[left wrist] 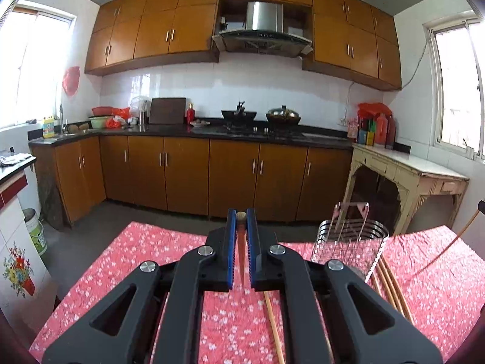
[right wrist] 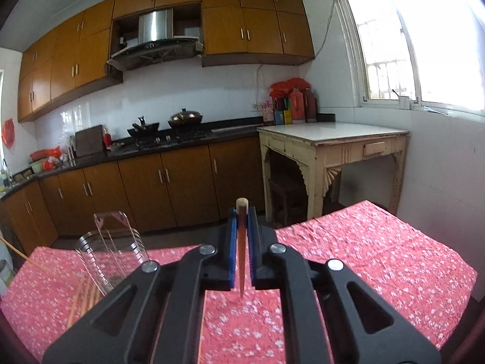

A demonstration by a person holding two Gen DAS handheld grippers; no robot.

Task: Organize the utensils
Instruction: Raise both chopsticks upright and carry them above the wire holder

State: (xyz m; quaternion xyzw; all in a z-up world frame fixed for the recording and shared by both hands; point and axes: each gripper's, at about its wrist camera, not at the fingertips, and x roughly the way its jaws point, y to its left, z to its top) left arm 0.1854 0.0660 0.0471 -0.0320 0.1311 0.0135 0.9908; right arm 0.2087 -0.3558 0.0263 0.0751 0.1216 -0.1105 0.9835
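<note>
1. Left wrist view: my left gripper is clamped on one chopstick, which runs back between the blue pads with its blunt end at the tips. The holder, a wire basket with a flat handle, stands on the cloth to the right and ahead of my tool. As far as I can see through the wires, it looks empty. More chopsticks are not yet put away: one lies under my gripper, and several loose sticks lie just beside the holder's base.

2. Right wrist view: my right gripper is likewise closed on a second chopstick, blunt end poking past the tips. The holder sits to the left, with a bunch of sticks lying near it on the cloth.

3. I judge the task barely begun: two sticks in hand, none stowed, the rest waiting.

4. The surface is a table under a red flowered cloth, somewhat creased. Beyond it are brown cabinets, a dark counter with stove and pots, a hood, white tiles, a pale side table and bright windows.
</note>
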